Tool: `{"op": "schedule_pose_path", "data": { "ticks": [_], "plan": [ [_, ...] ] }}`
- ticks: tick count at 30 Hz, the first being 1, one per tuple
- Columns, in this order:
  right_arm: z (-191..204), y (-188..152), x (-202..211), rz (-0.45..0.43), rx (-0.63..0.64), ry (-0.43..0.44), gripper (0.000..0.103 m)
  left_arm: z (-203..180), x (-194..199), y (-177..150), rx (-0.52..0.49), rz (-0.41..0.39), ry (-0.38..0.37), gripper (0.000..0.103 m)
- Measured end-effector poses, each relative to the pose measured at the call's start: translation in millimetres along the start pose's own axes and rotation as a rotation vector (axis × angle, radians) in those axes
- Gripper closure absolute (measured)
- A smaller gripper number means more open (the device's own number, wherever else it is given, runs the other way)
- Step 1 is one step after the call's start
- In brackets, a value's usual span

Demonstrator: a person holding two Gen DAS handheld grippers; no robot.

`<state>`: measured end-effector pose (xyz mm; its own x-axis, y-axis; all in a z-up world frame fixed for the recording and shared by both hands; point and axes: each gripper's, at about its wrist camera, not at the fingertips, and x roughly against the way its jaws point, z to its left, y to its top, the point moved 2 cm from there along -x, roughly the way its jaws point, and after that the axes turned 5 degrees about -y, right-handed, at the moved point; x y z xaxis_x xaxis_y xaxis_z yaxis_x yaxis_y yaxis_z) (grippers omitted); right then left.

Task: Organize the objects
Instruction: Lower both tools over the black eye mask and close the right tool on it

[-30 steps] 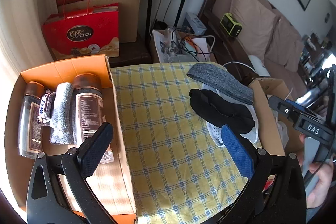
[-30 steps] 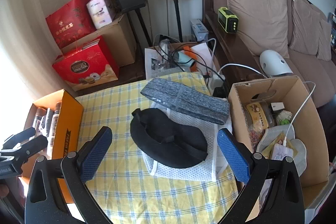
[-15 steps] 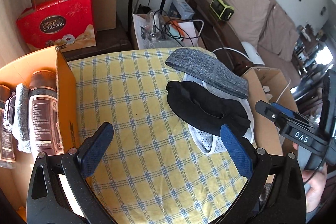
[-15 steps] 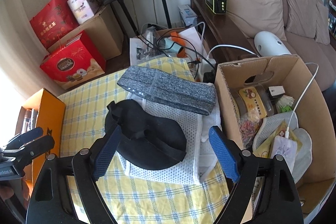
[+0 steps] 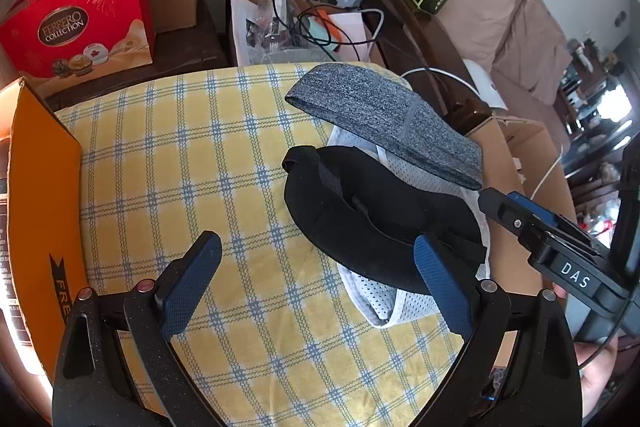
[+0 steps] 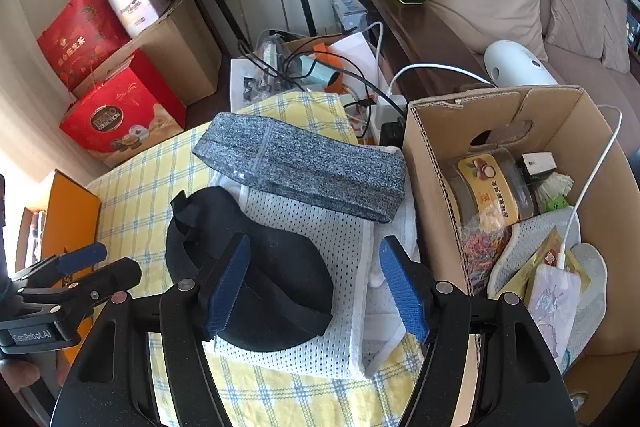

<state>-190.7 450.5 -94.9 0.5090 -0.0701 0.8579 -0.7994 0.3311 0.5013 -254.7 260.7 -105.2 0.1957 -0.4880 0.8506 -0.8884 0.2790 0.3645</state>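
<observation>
Hovering right gripper (image 6: 314, 285): fingers apart, straddling black eye mask (image 6: 256, 287)
Left gripper (image 5: 316, 283): fingers apart over checked cloth (image 5: 192, 155)
Grey headband (image 6: 304, 167): lying across white mesh bag (image 6: 340, 247)

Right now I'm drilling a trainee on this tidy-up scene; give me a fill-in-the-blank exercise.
1. The black eye mask lies on a white ____ bag.
2. The tablecloth is checked blue on ____.
3. The grey headband lies ____ the cardboard box.
4. Both grippers, left and right, are ____.

Answers: mesh; yellow; beside; open
</observation>
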Motion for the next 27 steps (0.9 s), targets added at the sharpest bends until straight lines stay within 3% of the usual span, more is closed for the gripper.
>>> {"op": "schedule_pose_path", "data": {
  "ticks": [8, 16, 23, 27],
  "plan": [
    [-1, 24, -13, -0.008, -0.013, -0.007, 0.035, 6, -13, 40, 0.034, 0.001, 0.013, 0.007],
    [2, 44, -33, 0.006, 0.001, 0.007, 0.045, 7, -38, 73, 0.037, 0.02, 0.0, 0.007],
    [-1, 38, -36, 0.024, 0.014, 0.024, 0.045, 3, -49, 62, -0.008, 0.065, -0.012, 0.007],
    [-3, 29, -27, 0.02, 0.02, 0.031, 0.045, -2, -38, 48, -0.013, 0.048, -0.013, 0.007]
  ]
}}
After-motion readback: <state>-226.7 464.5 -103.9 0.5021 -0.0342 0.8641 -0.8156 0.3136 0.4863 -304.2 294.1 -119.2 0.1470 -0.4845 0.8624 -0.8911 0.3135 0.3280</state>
